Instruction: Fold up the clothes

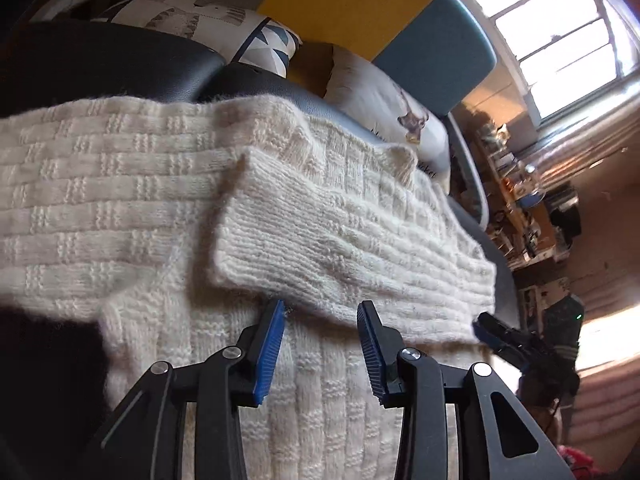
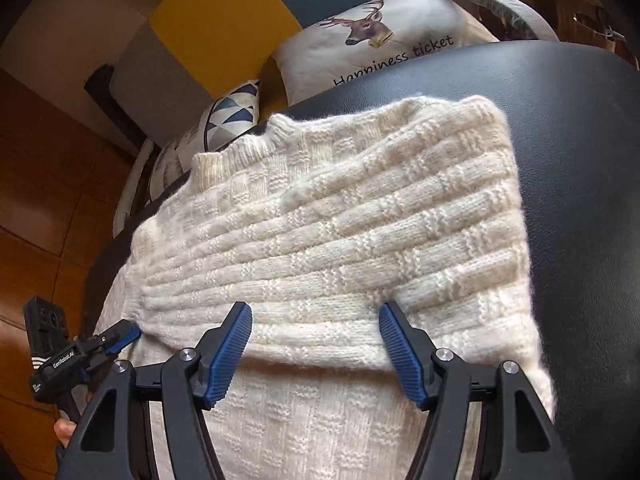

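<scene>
A cream knitted sweater [image 1: 132,184] [image 2: 360,224] lies flat on a black leather seat [image 2: 580,168], with its sleeves folded across the body. In the left wrist view one folded sleeve with its ribbed cuff [image 1: 256,236] lies just ahead of my left gripper [image 1: 322,312], which is open with nothing between its blue pads. My right gripper [image 2: 316,316] is open too, its tips at the lower edge of the folded sleeve layer. Each gripper shows in the other's view: the right gripper [image 1: 486,330] at the sweater's right edge, the left gripper [image 2: 124,334] at its left edge.
Behind the sweater lie a deer-print pillow [image 2: 380,52] reading "Happiness ticket" and a triangle-pattern pillow [image 2: 234,114] [image 1: 264,44]. Yellow and teal cushions [image 1: 352,0] stand further back. A window [image 1: 560,40] and cluttered shelves [image 1: 516,200] are at the right. A hand [image 2: 66,430] holds the left gripper.
</scene>
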{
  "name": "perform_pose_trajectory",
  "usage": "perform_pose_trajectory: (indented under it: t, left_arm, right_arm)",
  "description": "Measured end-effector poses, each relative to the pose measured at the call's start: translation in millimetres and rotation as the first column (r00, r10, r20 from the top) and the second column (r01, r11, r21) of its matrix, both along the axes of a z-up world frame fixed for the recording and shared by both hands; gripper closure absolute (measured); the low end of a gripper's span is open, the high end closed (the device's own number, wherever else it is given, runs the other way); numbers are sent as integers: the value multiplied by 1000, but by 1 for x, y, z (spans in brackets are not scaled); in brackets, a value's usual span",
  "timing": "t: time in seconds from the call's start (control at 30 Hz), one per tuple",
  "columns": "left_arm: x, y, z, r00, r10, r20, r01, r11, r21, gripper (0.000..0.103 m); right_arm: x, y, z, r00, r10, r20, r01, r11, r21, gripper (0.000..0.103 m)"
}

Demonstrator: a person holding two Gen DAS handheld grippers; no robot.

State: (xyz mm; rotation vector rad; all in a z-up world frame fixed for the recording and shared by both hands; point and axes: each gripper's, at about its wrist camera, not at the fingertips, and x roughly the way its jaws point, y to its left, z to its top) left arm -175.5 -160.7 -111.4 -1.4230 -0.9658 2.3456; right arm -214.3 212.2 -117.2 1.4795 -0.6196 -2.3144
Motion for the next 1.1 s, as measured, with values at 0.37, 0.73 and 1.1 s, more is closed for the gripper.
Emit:
perform_pose_trajectory:
  t: [0.37, 0.73, 1.1]
  left_arm:
    - [154, -209, 0, 867, 496, 50, -493, 841, 224, 63]
    - [264, -376, -32, 536, 816, 216, -834, 471, 287, 62]
    - [208, -394, -52, 500, 816, 290, -863, 439, 251, 60]
  right_arm:
    - [84, -44, -10, 999, 43, -31, -46, 991, -124, 33]
    - [94, -52, -15, 999, 23, -49, -25, 998, -54, 33]
    - [94, -55, -15, 998, 27, -51, -28, 999, -25, 32]
